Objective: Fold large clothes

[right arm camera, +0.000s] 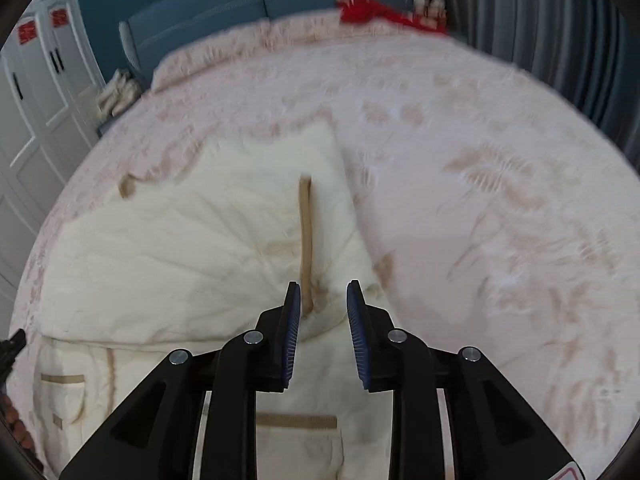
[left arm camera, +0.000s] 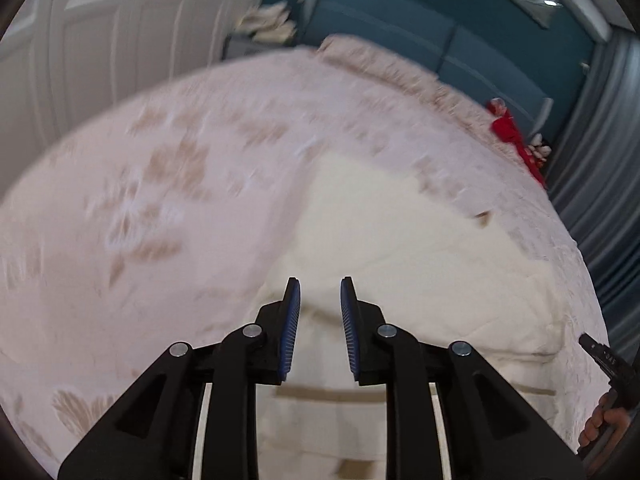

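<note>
Pink floral bed [right arm camera: 480,128], cream garment [right arm camera: 180,248] spread on it, red item [right arm camera: 372,10] at headboard end

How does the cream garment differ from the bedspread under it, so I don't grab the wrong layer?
The cream garment is plain off-white with tan trim strips and pockets; the bedspread is pinkish with a tan leaf print. The garment lies creased and partly folded, a flap turned over itself; the bedspread lies spread flat. The garment covers only the near part; the bedspread spans the whole bed. Both are pale fabric, and neither the left gripper nor the right gripper holds either.
</note>
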The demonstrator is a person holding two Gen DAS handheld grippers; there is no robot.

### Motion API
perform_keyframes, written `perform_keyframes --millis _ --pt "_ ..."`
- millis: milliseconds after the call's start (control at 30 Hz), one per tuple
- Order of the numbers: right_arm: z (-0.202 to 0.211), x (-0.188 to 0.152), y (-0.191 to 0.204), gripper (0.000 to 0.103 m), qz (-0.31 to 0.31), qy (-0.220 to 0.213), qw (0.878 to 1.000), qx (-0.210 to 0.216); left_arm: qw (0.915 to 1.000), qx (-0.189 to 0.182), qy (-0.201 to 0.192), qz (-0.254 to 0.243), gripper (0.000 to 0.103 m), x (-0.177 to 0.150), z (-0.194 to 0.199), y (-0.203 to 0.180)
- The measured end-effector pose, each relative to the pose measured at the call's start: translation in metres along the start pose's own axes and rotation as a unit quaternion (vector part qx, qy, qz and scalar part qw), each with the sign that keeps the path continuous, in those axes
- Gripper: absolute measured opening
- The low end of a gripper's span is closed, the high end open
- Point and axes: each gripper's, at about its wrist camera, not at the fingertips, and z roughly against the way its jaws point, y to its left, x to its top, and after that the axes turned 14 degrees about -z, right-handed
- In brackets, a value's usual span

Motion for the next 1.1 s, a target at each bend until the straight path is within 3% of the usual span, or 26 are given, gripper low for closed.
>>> perform_keyframes --millis 133,300,400,833,1100 --pt "0.009 -0.004 0.04 0.025 0.014 -0.002 0.999 0.044 0.9985 -0.036 0.005 -0.041 0.021 0.021 -0.029 -0.051" --pt "-0.028 -0.026 0.086 0.024 0.049 0.033 0.997 0.048 0.9957 -0.024 0.045 -0.077 0.021 0.008 -0.082 -0.087" --pt "-0.047 -0.043 0.092 0.024 0.056 0.045 0.997 0.03 0.9954 -0.028 0.064 -0.066 0.021 -0.006 -0.102 -0.086" --pt "-0.072 -0.07 0.092 0.023 0.096 0.014 0.995 0.003 0.994 -0.007 0.048 -0.098 0.021 -0.033 -0.117 -0.094" --pt "-0.073 -0.074 0.089 0.023 0.085 0.009 0.996 0.014 0.9945 -0.01 0.039 -0.096 0.021 -0.035 -0.118 -0.093"
